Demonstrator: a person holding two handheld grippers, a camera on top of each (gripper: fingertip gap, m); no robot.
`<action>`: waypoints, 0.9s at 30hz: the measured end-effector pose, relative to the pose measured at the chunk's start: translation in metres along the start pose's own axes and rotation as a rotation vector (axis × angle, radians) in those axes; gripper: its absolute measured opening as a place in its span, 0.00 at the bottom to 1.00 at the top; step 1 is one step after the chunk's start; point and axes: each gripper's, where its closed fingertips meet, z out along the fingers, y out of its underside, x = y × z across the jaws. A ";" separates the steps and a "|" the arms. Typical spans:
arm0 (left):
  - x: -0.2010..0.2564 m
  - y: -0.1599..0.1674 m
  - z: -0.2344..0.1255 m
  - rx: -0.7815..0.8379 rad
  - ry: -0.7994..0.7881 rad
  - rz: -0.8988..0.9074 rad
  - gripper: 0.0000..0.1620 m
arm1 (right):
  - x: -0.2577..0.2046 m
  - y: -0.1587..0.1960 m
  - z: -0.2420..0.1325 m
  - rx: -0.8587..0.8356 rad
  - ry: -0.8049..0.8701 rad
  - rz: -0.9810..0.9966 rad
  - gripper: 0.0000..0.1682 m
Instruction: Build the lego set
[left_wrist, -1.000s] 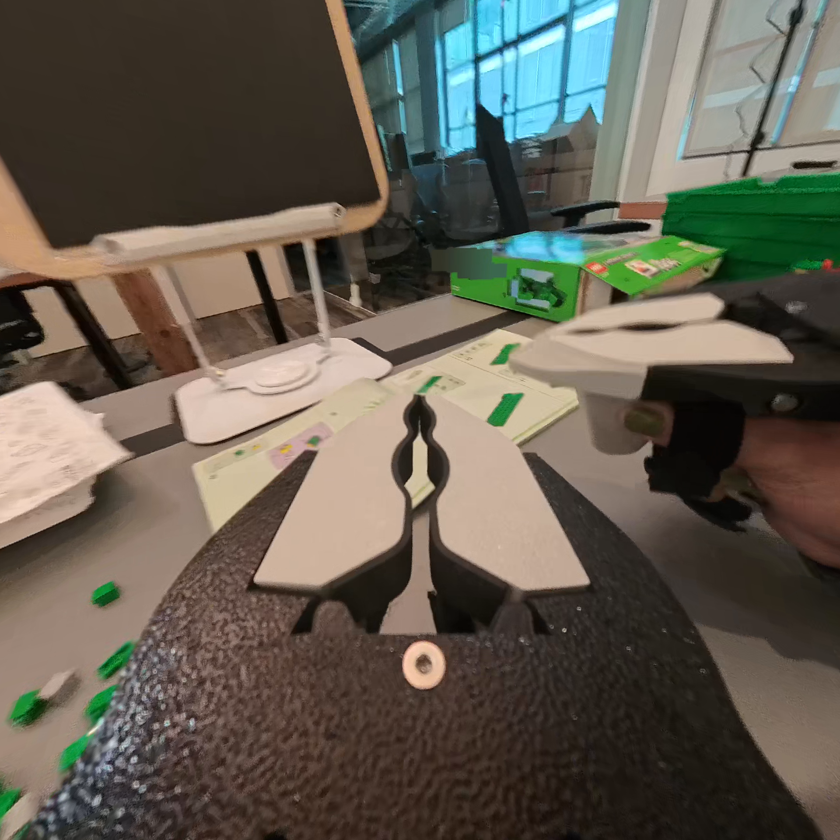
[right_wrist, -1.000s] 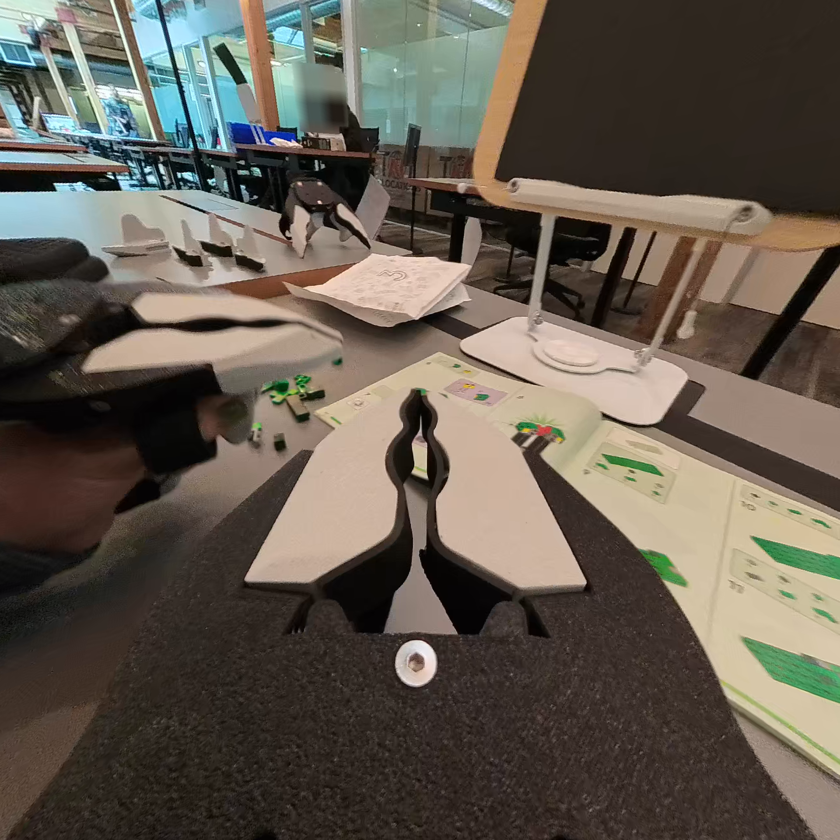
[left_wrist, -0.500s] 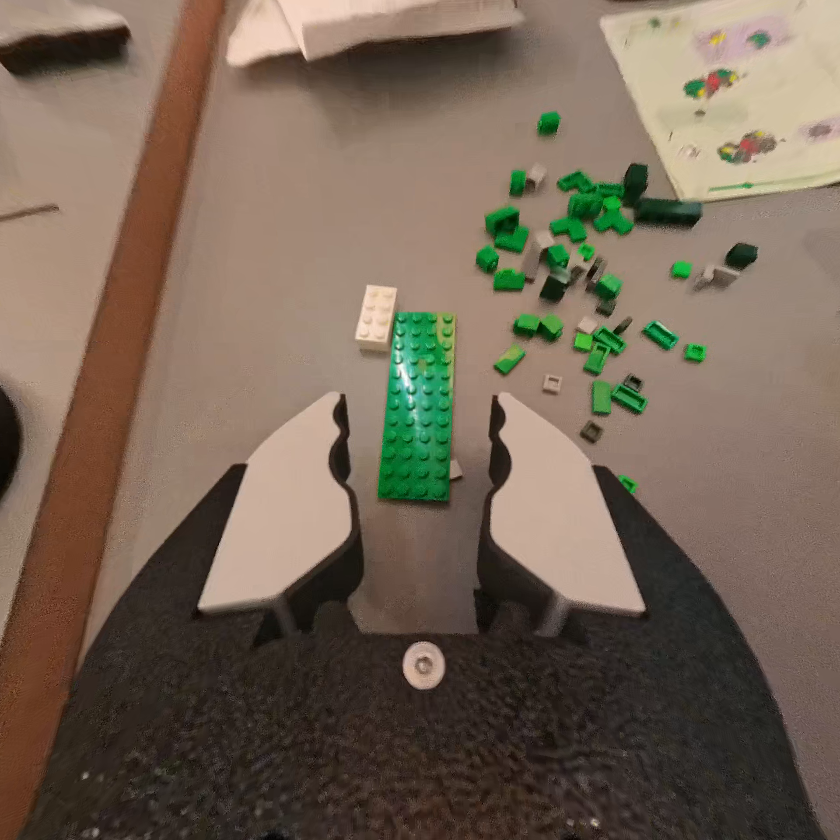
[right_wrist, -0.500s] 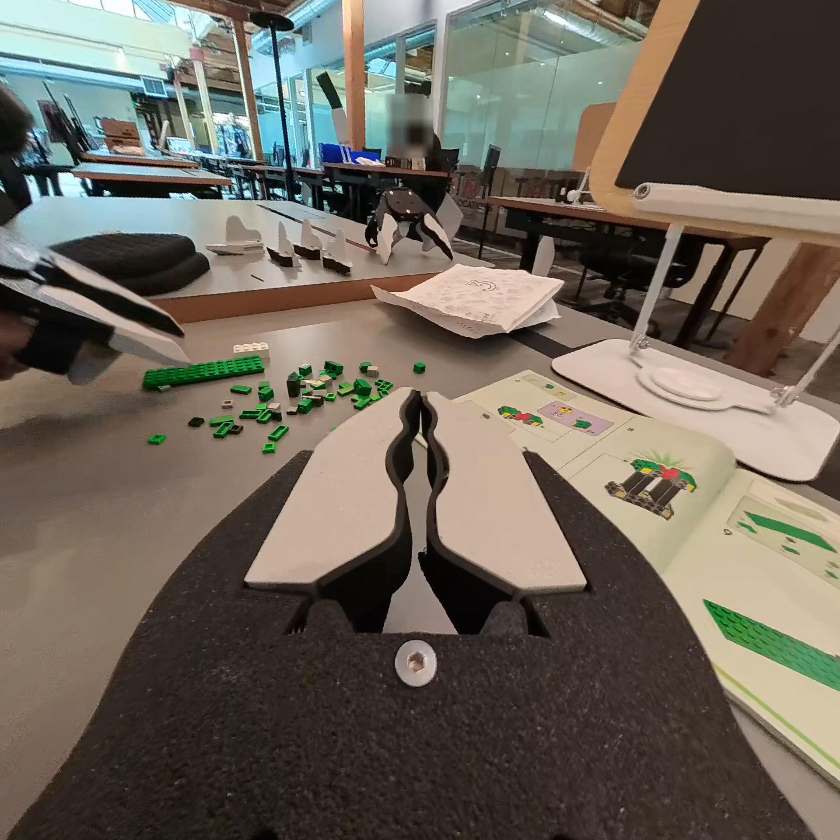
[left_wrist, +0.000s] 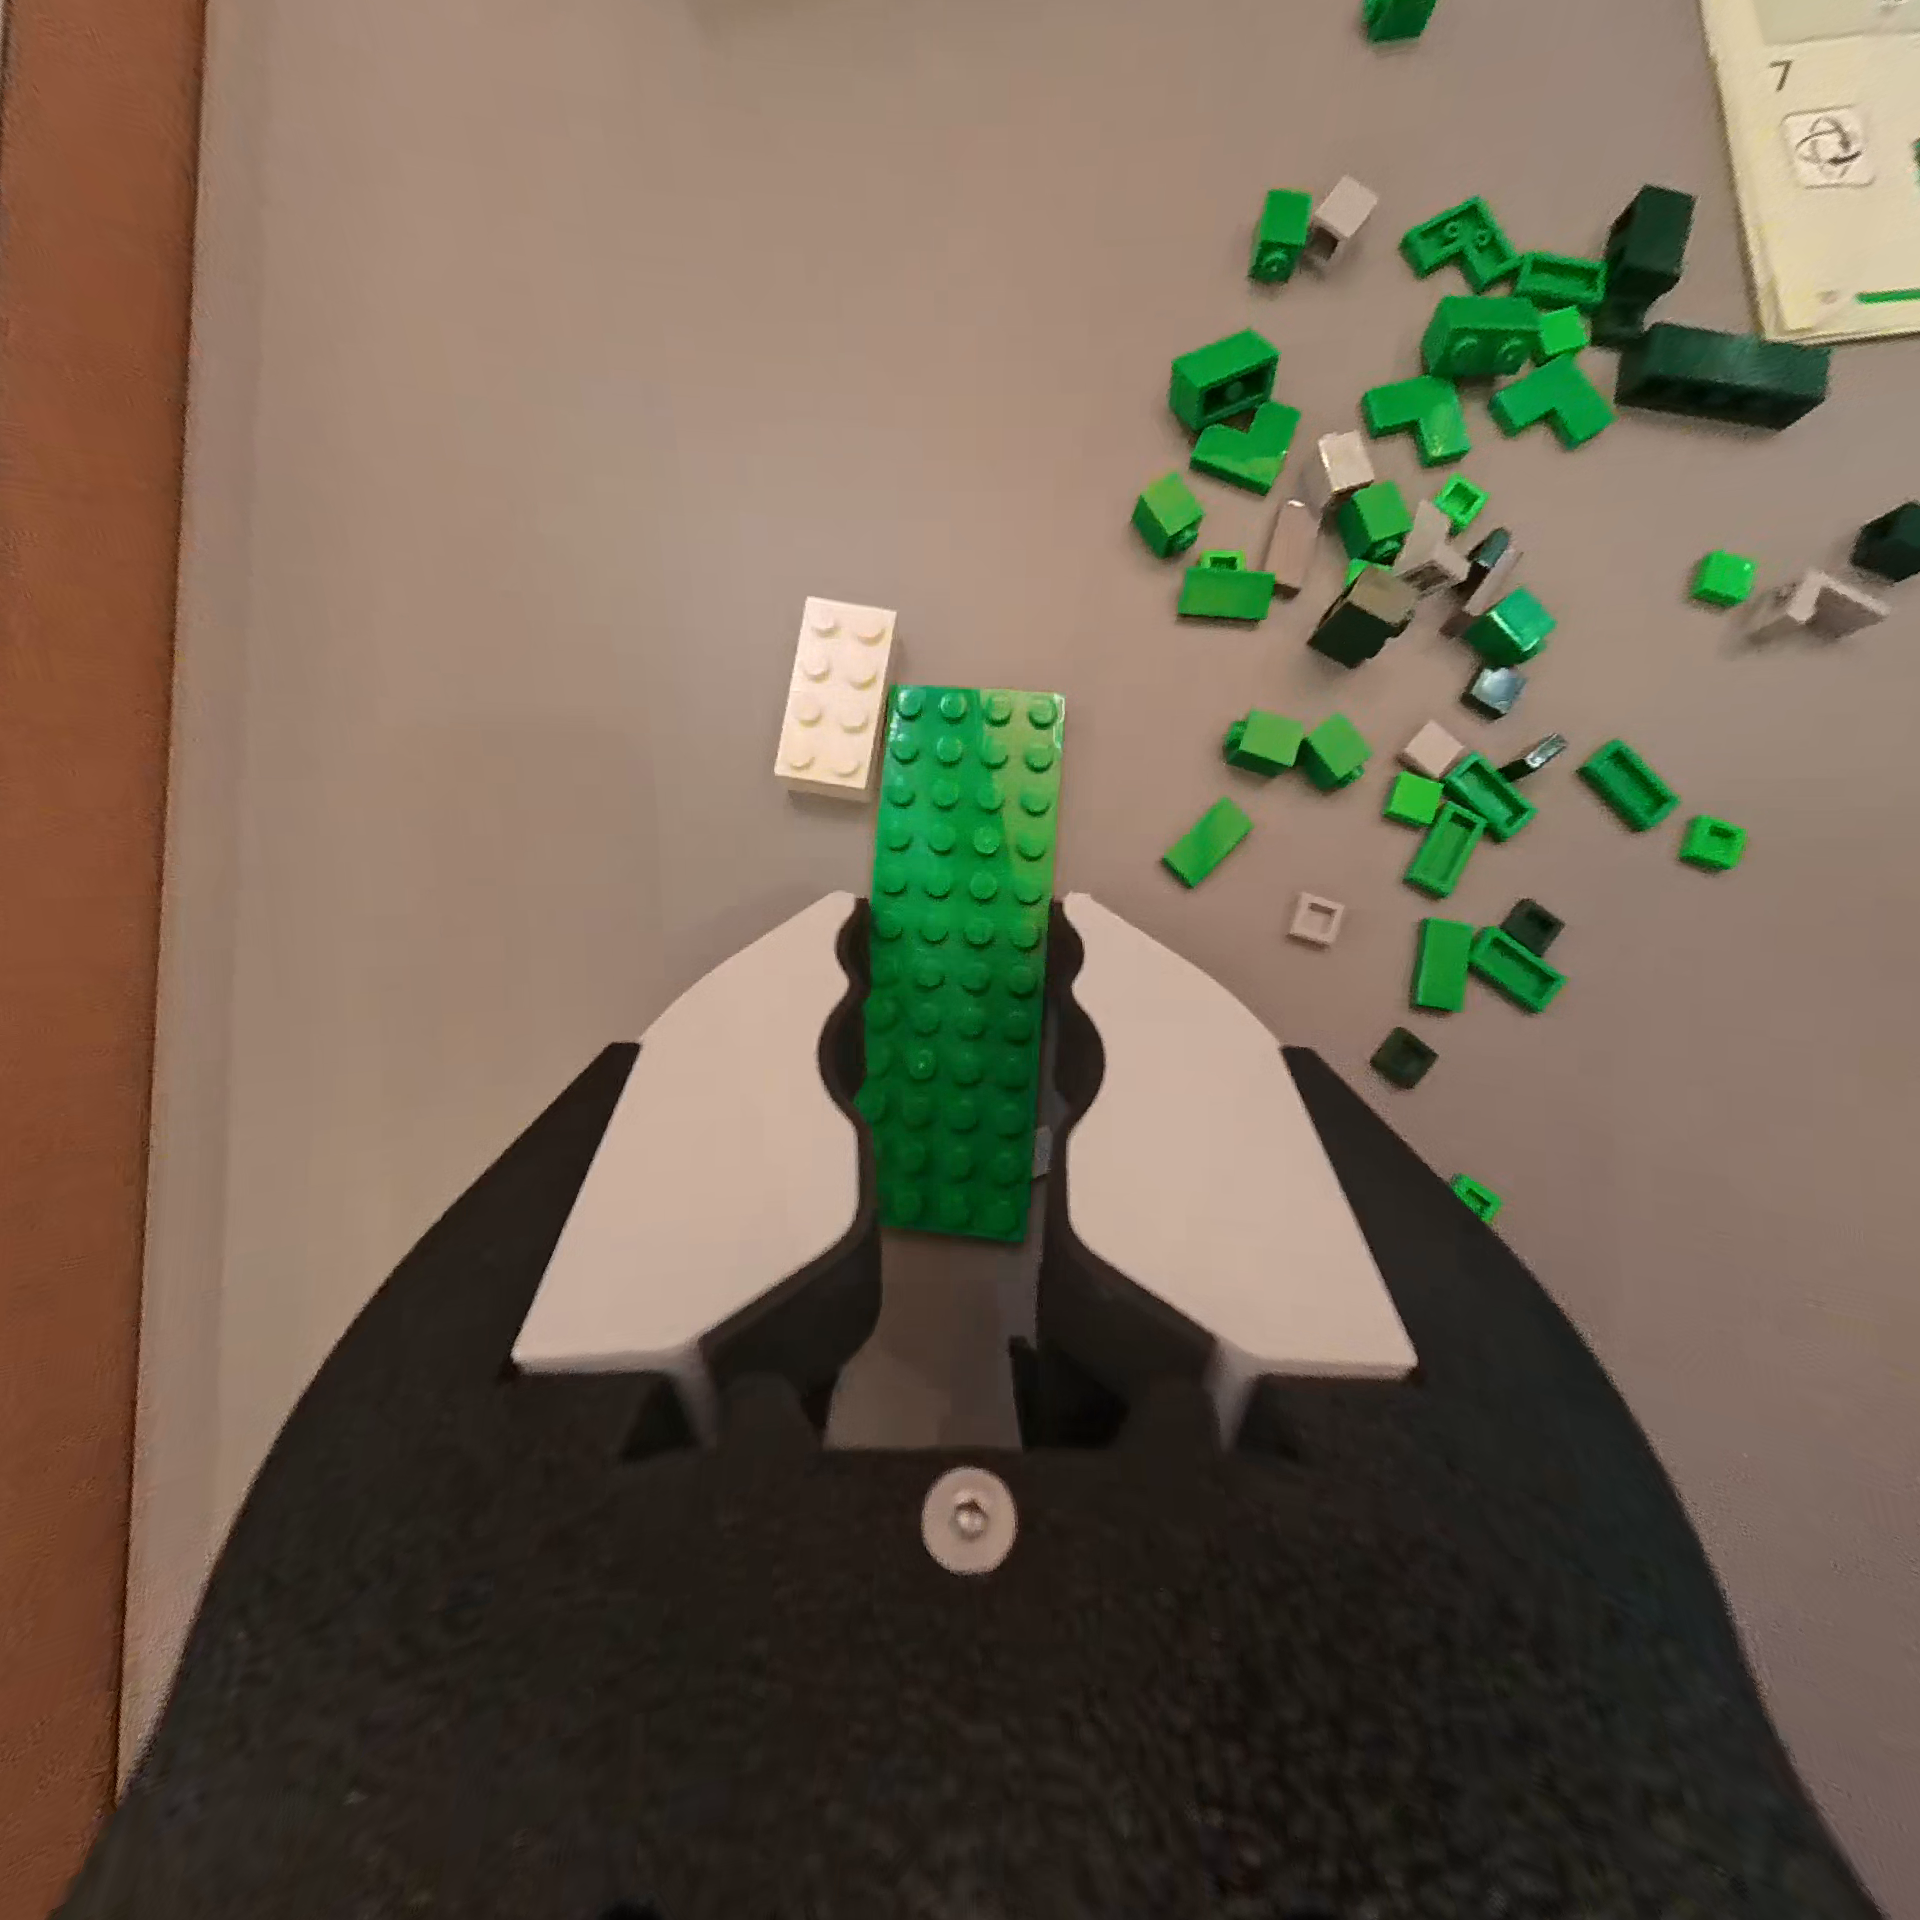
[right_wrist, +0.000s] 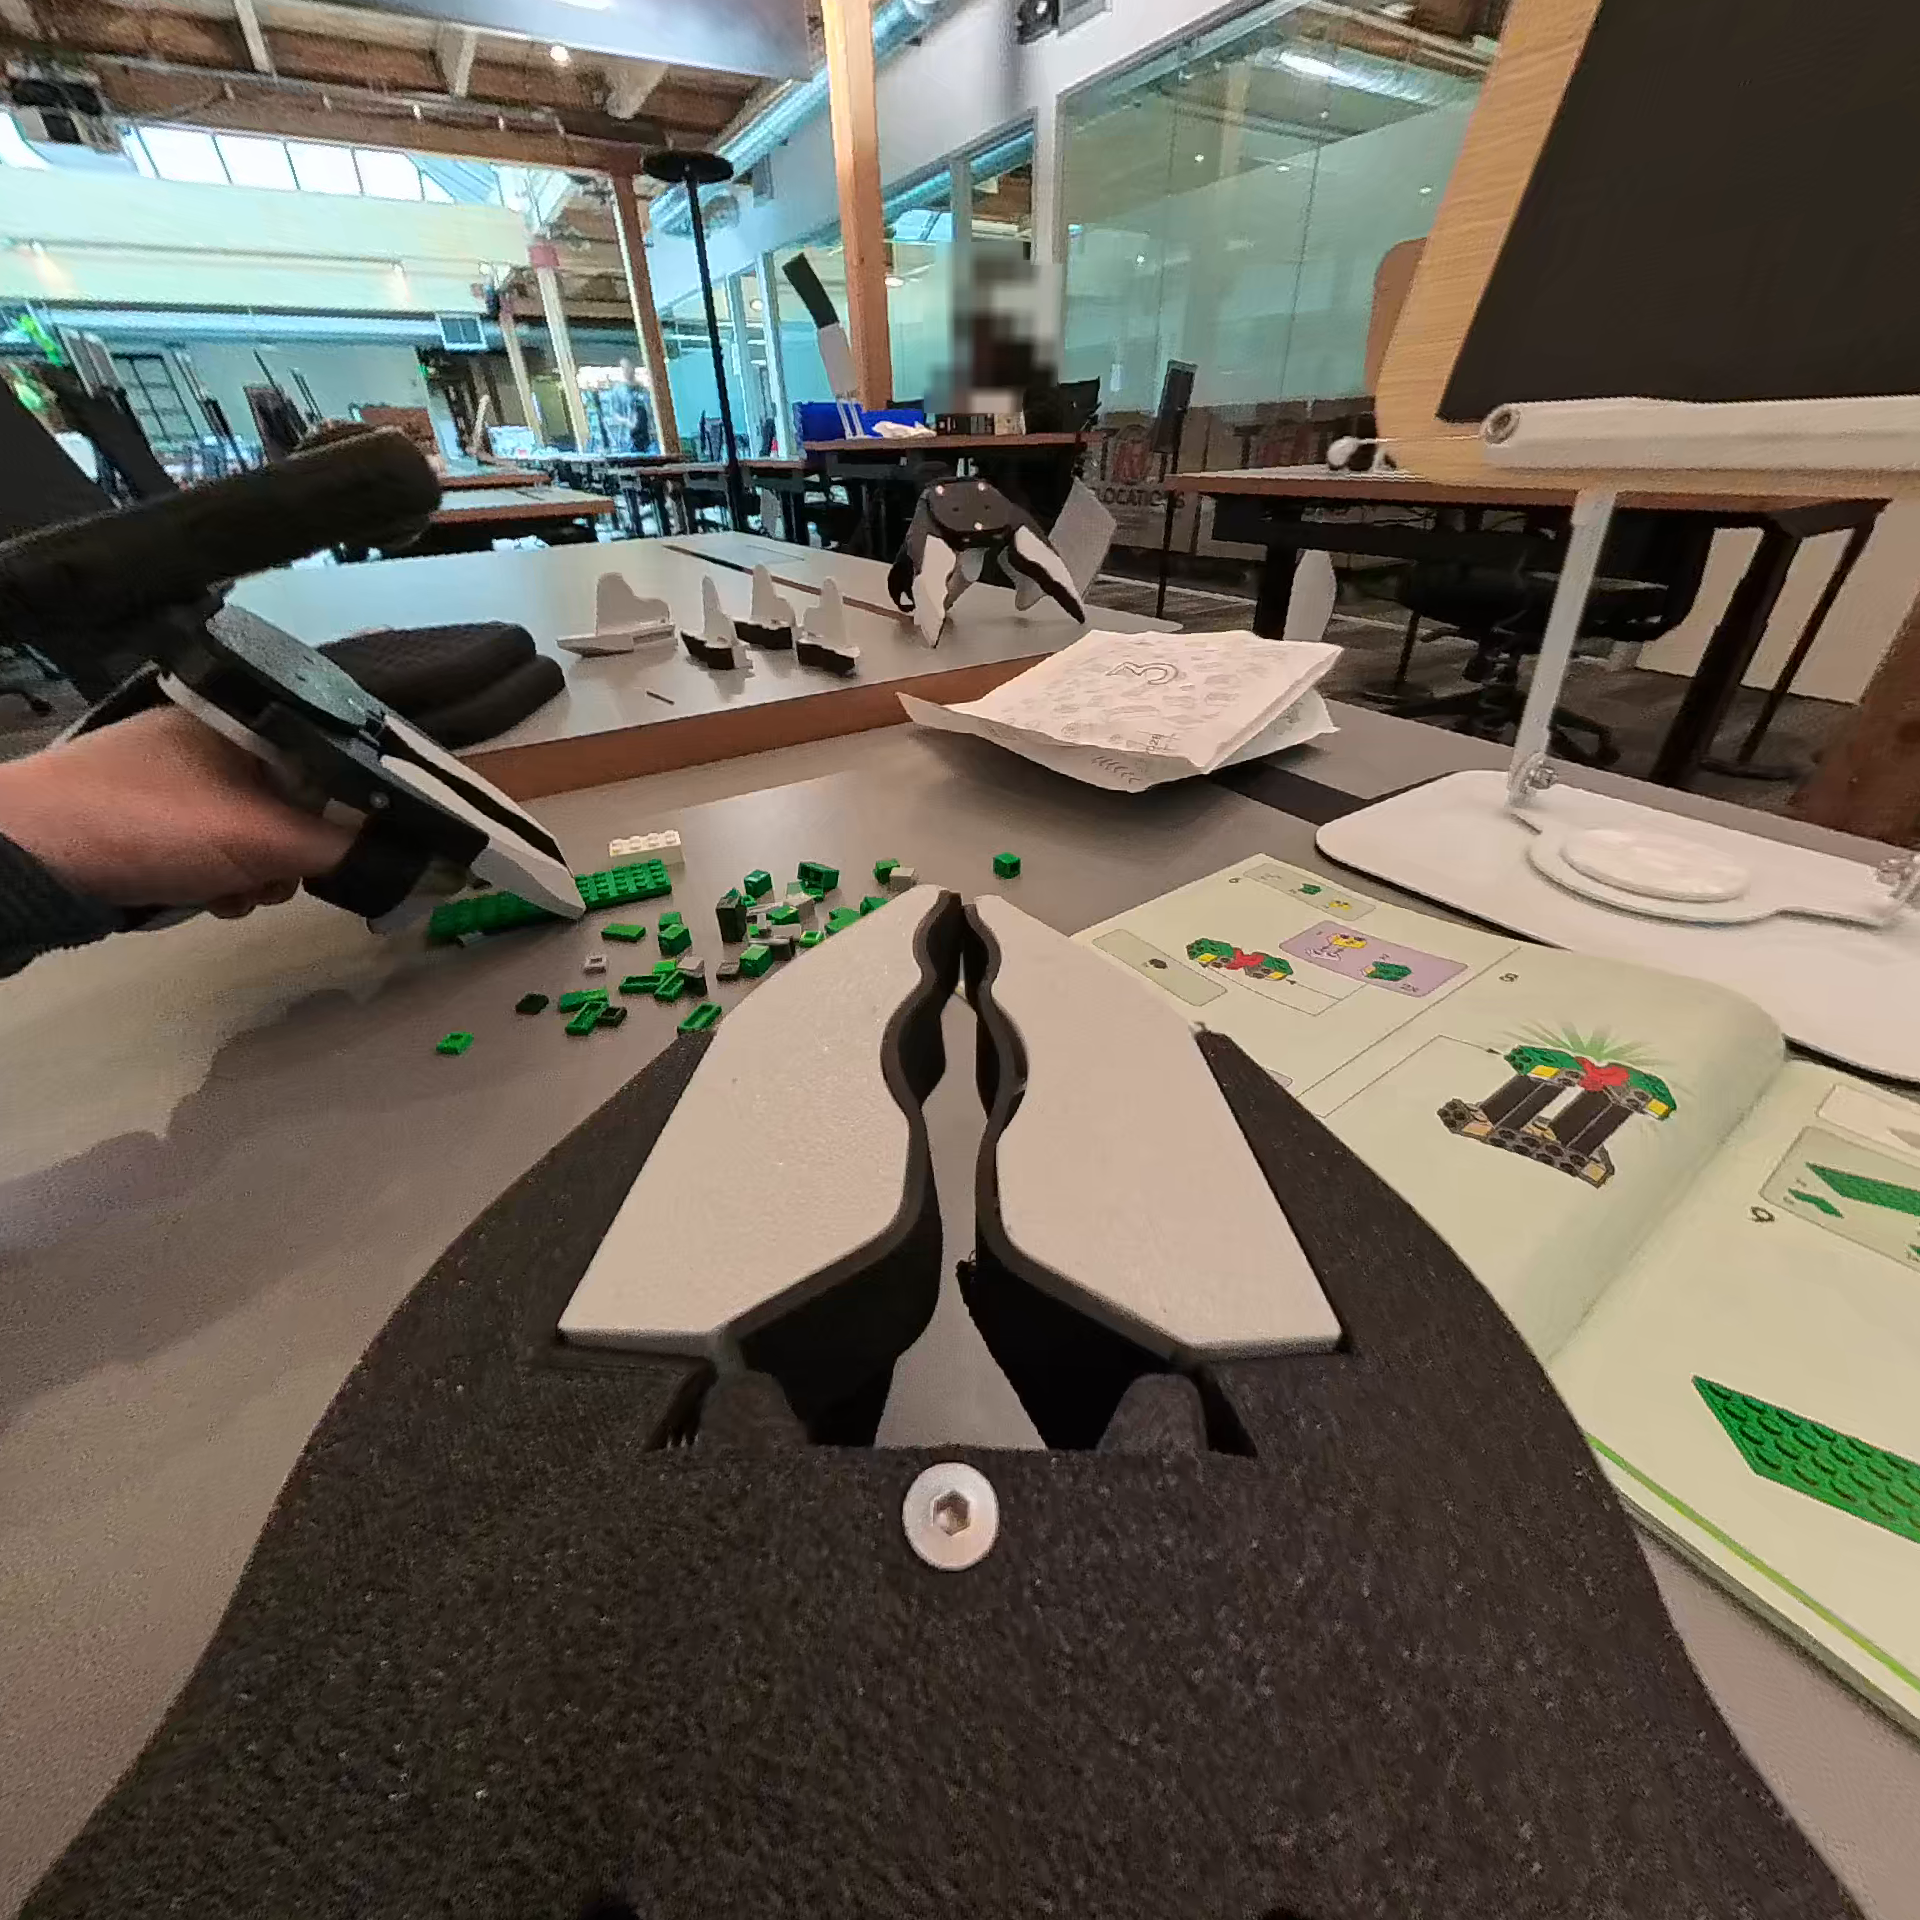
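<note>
Downward-angled, left gripper (left_wrist: 964, 914) straddles the green plate (left_wrist: 961, 956), jaws narrow; right gripper (right_wrist: 961, 914) hovers closed.

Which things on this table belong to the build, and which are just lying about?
Job:
green plate, between the left gripper jaws
white brick
loose small pieces
instruction booklet

Lying about:
white stand
folded paper bag

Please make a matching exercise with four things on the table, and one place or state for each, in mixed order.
1. green plate
2. white brick
3. right tool
4. booklet

a. shut, empty
b. lies open
c. between the left tool's fingers
d. beside the plate's far end

Pairs: 1-c, 2-d, 3-a, 4-b
</note>
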 end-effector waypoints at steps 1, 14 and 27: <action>-0.002 0.000 0.000 -0.003 -0.009 0.010 0.20 | 0.002 -0.001 -0.001 0.004 0.005 0.013 0.00; 0.173 -0.092 -0.053 0.327 0.347 0.394 0.19 | 0.082 0.001 -0.089 -0.061 0.359 -0.036 0.00; 0.361 -0.052 0.005 0.026 0.630 0.690 0.19 | 0.146 0.007 -0.152 -0.149 0.409 -0.190 0.00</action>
